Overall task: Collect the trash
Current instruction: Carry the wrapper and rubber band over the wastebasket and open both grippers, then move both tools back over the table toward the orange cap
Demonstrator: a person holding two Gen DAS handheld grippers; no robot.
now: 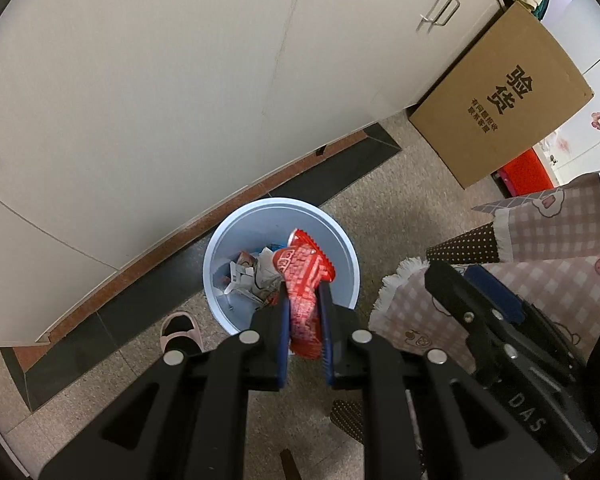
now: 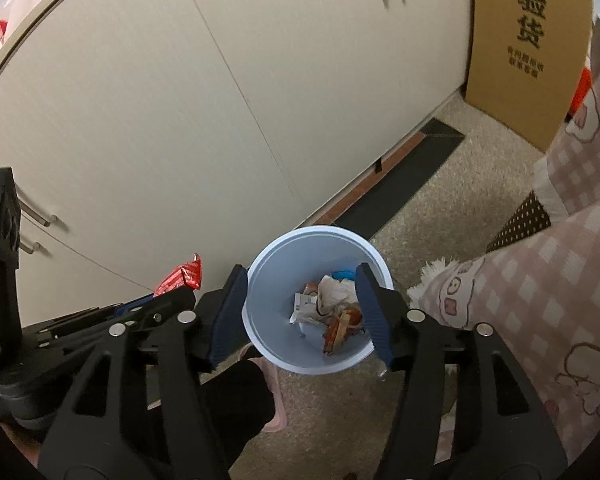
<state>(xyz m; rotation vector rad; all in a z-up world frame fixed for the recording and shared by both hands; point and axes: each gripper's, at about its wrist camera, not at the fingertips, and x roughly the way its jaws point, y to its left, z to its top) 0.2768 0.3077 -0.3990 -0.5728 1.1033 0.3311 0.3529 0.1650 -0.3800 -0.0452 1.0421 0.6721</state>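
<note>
Holding the red wrapper (image 1: 306, 292) pinched between its closed blue pads, the left gripper (image 1: 305, 322) hangs over the near rim of the pale blue bin (image 1: 216, 256), with the wrapper's top end fanning out over the bin's mouth toward 12 o'clock. In the right wrist view, the right gripper (image 2: 302, 316) stands with its jaws spread wide on either side of the bin opening and nothing between them. Crumpled paper and wrappers (image 2: 328, 312) lie in the bottom of the bin, so the step in hand looks like the drop of the left hand's piece.

To do it well, I would carry the left gripper a little further toward 12 o'clock first, so that the whole wrapper, not only its top, sits over the opening; its lower end now hangs near the rim at 6 o'clock and could slide outside. Then open the jaws fully and let it fall. A light foil wrapper may cling to a pad, so a slight tilt downward should help. A slippered foot (image 1: 180, 332) stands just beside the bin at 8 o'clock and the checked cloth (image 1: 540, 248) lies at 3 o'clock; keep both grippers apart from them
</note>
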